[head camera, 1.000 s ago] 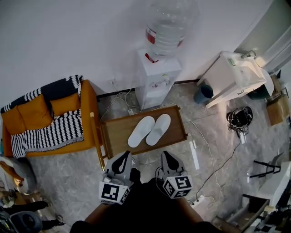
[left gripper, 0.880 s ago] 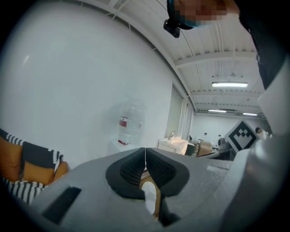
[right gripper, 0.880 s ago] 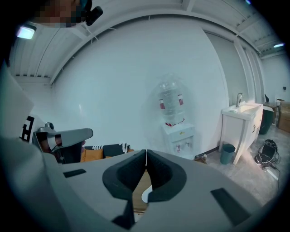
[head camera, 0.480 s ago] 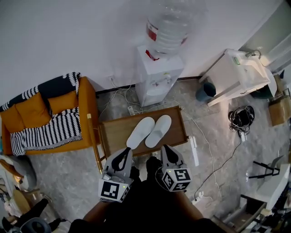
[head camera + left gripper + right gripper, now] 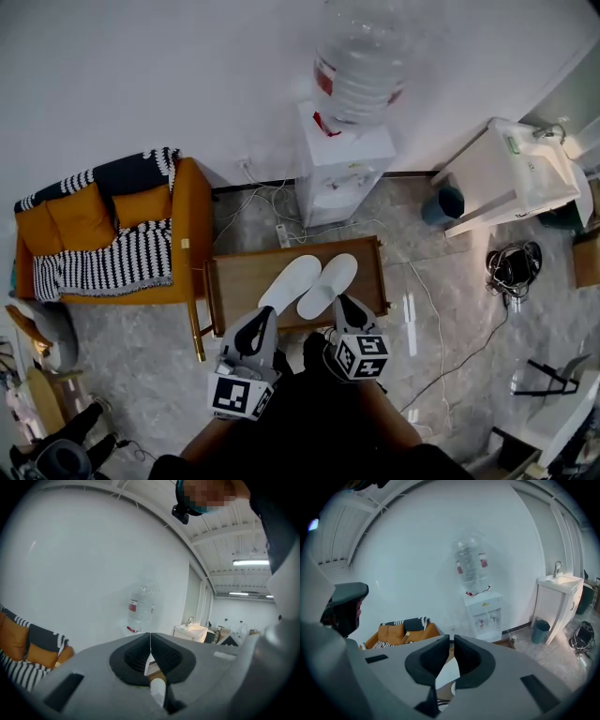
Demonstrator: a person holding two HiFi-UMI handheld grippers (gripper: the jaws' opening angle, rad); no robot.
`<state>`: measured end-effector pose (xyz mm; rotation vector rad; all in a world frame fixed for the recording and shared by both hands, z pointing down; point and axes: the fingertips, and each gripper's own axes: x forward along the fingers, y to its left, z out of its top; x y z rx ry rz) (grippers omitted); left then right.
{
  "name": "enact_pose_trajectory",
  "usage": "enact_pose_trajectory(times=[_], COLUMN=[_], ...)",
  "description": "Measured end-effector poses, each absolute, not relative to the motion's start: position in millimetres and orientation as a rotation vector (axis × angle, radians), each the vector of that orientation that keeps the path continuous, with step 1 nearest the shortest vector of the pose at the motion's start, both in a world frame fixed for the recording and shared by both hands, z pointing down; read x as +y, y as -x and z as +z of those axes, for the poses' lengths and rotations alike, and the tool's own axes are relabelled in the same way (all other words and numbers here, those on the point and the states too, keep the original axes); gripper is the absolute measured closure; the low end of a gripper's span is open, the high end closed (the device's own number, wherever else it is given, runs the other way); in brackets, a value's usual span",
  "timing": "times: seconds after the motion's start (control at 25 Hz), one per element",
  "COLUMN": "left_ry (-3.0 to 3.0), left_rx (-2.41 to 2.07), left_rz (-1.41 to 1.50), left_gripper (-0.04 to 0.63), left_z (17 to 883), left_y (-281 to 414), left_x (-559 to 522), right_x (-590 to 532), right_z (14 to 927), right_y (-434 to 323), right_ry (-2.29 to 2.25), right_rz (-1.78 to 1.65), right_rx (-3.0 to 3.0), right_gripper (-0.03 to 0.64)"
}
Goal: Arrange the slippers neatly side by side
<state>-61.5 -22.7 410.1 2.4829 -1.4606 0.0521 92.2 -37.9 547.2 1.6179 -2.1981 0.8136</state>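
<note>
Two white slippers lie on a low wooden counter (image 5: pixel 239 281), the sofa-side slipper (image 5: pixel 290 283) and the sink-side slipper (image 5: pixel 327 284). They sit close alongside each other, both slanted the same way with their far ends turned toward the water dispenser; whether their sides touch cannot be made out. They fill the middle and right of the counter, leaving its left part bare. The right tongs (image 5: pixel 343 302) point at the counter's near edge, their tip just beside the near end of the sink-side slipper. In the right gripper view they (image 5: pixel 451 641) are clenched with nothing between the black pads, and a patch of white slipper shows behind them. The left tongs (image 5: pixel 264 315) are beside them, with the tip at the counter's near edge below the sofa-side slipper. In the left gripper view they (image 5: pixel 150 641) are clenched too, pads pressed together along a thin line and empty. Each marker cube sits close to the person's dark-clothed body. Behind the counter the white water dispenser (image 5: pixel 342 169) stands against the wall with a large clear bottle (image 5: pixel 361 61) on top, and cables trail over the grey floor (image 5: pixel 141 347) at its foot. To the left is an orange sofa (image 5: pixel 183 230) draped with a black-and-white striped blanket (image 5: pixel 112 262). To the right stand a white sink unit (image 5: pixel 511 173) and a dark bin (image 5: pixel 450 202).
</note>
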Motion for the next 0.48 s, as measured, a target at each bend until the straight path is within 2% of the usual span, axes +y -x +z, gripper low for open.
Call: enact_pose_trajectory(times=[0.48], left_ry=[-2.456], left_rx=[-1.490], left_rz=[0.069], left_gripper=[0.578], left_z=[411], left_y=[25], left_x=[-51], right_x=[-66], right_z=[643], right_y=[-120], right_ry=[-1.502], right_rz=[1.030], right_rx=[-2.019], right_gripper=[0.601])
